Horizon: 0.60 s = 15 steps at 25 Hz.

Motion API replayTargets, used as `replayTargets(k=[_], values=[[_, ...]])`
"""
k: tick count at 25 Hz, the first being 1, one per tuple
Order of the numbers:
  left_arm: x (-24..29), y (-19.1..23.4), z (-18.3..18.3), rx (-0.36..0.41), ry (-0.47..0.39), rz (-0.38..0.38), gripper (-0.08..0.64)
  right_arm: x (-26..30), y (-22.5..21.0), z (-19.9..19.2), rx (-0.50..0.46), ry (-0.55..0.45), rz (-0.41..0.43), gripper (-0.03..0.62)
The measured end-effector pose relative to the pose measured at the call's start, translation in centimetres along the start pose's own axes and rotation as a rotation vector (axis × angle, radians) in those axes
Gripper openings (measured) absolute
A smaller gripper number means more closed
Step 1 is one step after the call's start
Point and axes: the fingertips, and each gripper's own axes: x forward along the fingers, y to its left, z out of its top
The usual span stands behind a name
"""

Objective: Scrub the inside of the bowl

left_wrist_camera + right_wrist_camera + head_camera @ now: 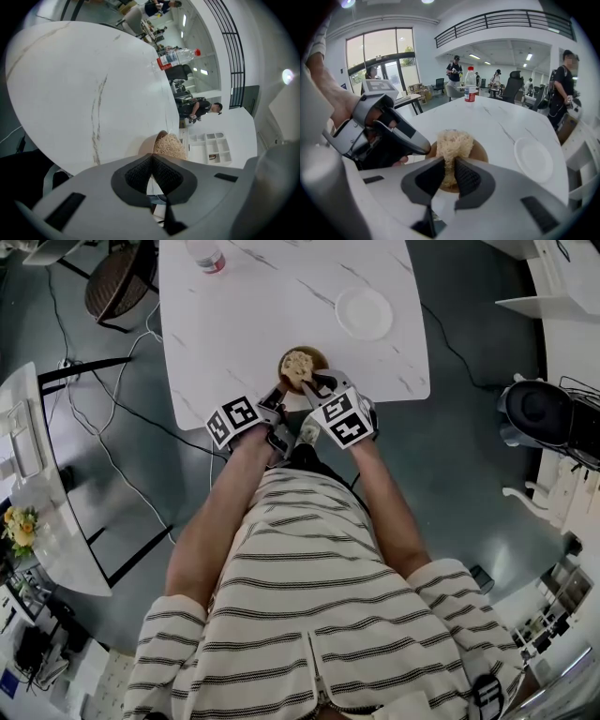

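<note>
In the head view we see a white, grey-veined marble table with rounded corners. A small round brown bowl sits at its near edge, and a pale, tangled, fibrous scrubber fills its hollow. The left gripper reaches the bowl's near-left rim, and the right gripper comes in from the near right over the bowl. A flat white round plate lies farther right on the table. A clear bottle with a red label stands at the far edge.

In the left gripper view the table looks tipped on its side. The ribbed dark pads of the left gripper are pressed together at their tips, right on the thin smooth wall of the bowl. From this we take the gripper to be pinching the rim. The scrubber bulges just beyond. The bottle, with its red cap, shows at the far table edge. The plate is out of this view.

The right gripper view shows what the others do not. The right gripper is clamped on the lower end of the scrubber, whose coarse straw-like mass stands up out of the bowl. The left gripper touches the bowl's left rim. The plate lies apart at right, and the bottle is beyond it.
</note>
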Motion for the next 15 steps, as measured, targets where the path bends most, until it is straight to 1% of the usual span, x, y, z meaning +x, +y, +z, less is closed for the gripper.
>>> replayTargets(k=[6,15], values=[[0.0,0.2,0.1,-0.002,-0.005,0.000,0.008,-0.1,-0.8,-0.1,0.007,-0.007,-0.035,0.069],[0.1,-0.2,-0.2,-0.008,0.004,-0.012,0.008,-0.1,-1.5,0.3,0.056,-0.019,-0.059,0.069]])
